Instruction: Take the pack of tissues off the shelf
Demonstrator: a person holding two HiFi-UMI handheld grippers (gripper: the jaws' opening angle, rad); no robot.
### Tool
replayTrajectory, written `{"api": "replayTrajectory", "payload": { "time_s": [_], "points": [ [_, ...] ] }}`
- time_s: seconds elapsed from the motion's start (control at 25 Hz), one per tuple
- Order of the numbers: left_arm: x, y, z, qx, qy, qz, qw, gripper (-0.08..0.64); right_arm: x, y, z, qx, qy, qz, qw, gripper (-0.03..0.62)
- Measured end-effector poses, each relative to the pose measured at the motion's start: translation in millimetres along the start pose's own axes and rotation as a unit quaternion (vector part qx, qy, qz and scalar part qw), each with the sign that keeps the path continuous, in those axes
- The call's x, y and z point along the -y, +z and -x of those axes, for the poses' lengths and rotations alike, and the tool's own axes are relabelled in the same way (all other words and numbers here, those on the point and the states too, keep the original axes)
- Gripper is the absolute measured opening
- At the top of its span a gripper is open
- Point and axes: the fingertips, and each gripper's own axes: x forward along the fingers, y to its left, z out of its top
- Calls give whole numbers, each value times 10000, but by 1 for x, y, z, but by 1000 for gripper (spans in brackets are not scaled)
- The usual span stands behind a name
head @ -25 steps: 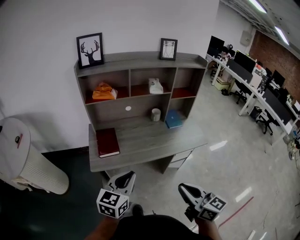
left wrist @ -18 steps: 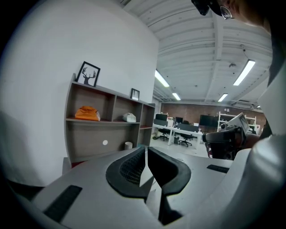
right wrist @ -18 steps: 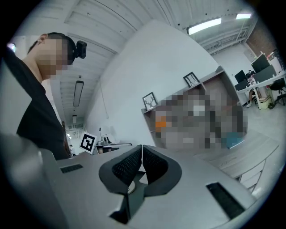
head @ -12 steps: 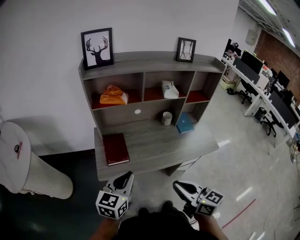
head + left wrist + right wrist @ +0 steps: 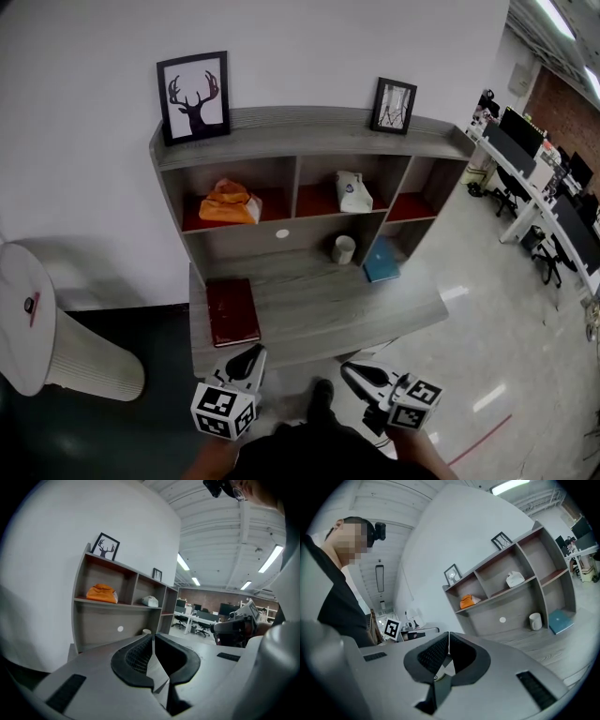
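On the desk (image 5: 328, 305), only the head view shows the red book (image 5: 232, 312); left tool (image 5: 251, 354) and right tool (image 5: 352, 369) are closed.

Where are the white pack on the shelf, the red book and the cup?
white pack (image 5: 353, 192): head view, its front face.
red book (image 5: 232, 312): head view, cover middle.
cup (image 5: 343, 249): head view, its side.

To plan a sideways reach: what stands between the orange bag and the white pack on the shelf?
An upright divider separates the orange bag from the white pack; the head view shows it.
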Motion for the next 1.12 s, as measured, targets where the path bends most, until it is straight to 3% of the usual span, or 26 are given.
{"api": "replayTrajectory", "payload": {
  "time_s": [0.6,0.84,1.12],
  "points": [
    [22,86,-165,246,113,-392,9989,29,152,103,6,193,444,308,9984,17],
    [42,129,-224,232,-108,-819,9963,31,206,103,16,160,541,-22,9984,17],
    [41,162,-274,351,-284,-834,9955,32,226,110,-4,267,706,-237,9969,17]
  ]
}}
